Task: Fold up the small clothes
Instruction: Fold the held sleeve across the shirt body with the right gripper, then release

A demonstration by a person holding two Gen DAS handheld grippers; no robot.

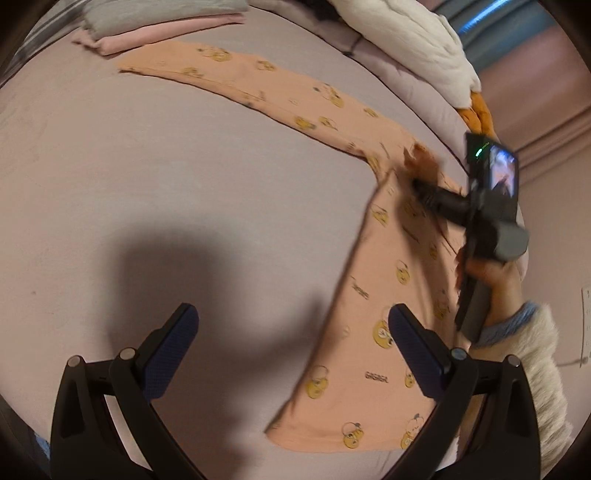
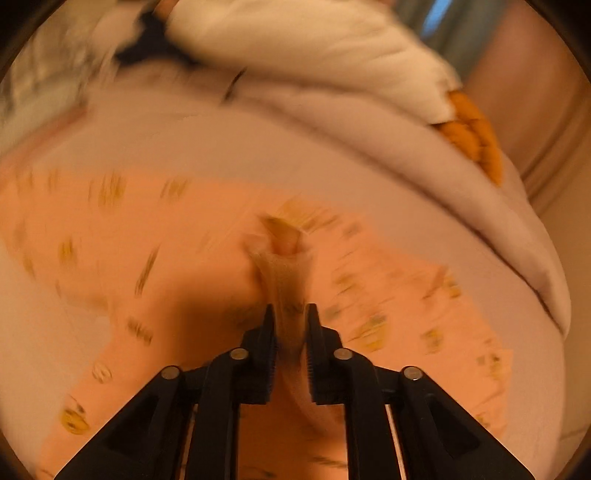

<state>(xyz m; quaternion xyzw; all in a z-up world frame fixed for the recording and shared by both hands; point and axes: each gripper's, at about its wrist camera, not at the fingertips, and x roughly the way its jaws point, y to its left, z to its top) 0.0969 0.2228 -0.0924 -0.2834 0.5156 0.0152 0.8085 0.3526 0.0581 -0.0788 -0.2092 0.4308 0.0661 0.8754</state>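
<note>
Right gripper (image 2: 290, 321) jaws narrowly parted, fabric fold of peach garment (image 1: 369, 295) between; left gripper (image 1: 293, 332) open, empty, garment's long axis running far-left.

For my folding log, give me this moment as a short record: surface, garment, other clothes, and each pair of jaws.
surface: lilac bed sheet
garment: peach printed garment, spread on the sheet
folded stack: pink and grey, far edge of sheet
left gripper: jaws wide open, nothing between them
right gripper: jaws narrow, bunch of the garment between them; grip unclear in the blur
</note>
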